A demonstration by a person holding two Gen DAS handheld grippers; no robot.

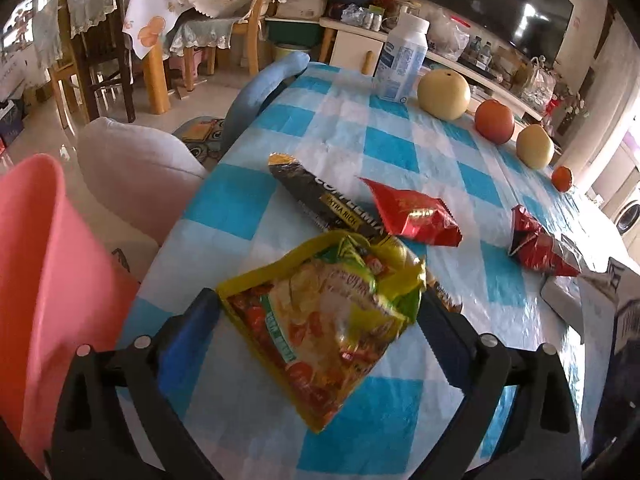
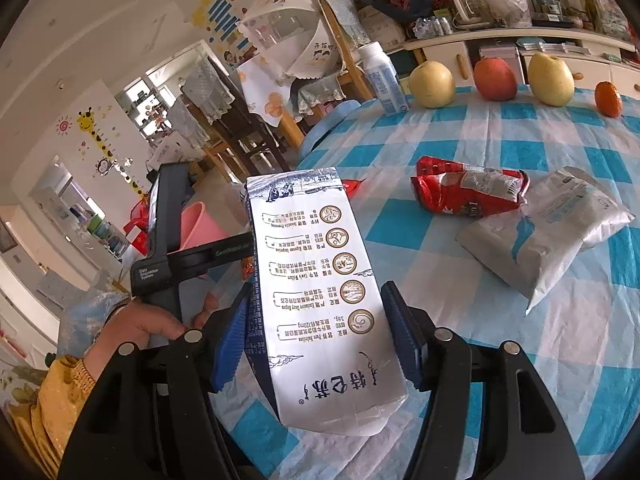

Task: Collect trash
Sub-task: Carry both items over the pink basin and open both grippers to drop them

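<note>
We are holding the left gripper [image 1: 320, 312] over the yellow noodle wrapper [image 1: 332, 328] on the desk [image 1: 400, 148], jaws spread wide to either side of it, its long axis running between them toward us. The right gripper [image 2: 320, 340] is pinching the white milk carton [image 2: 320, 292] across its width, upright above the desk.

Table [image 1: 360, 140]: noodle packet [image 1: 332, 320] at near edge between left gripper [image 1: 320, 312] fingers. Coffee sachet [image 1: 320, 196] just beyond it, snack wrapper [image 1: 416, 216] to its right. Bottle [image 1: 402, 60] and fruit row [image 1: 494, 120] along far edge. Bin [image 1: 36, 260] off table, left.
</note>
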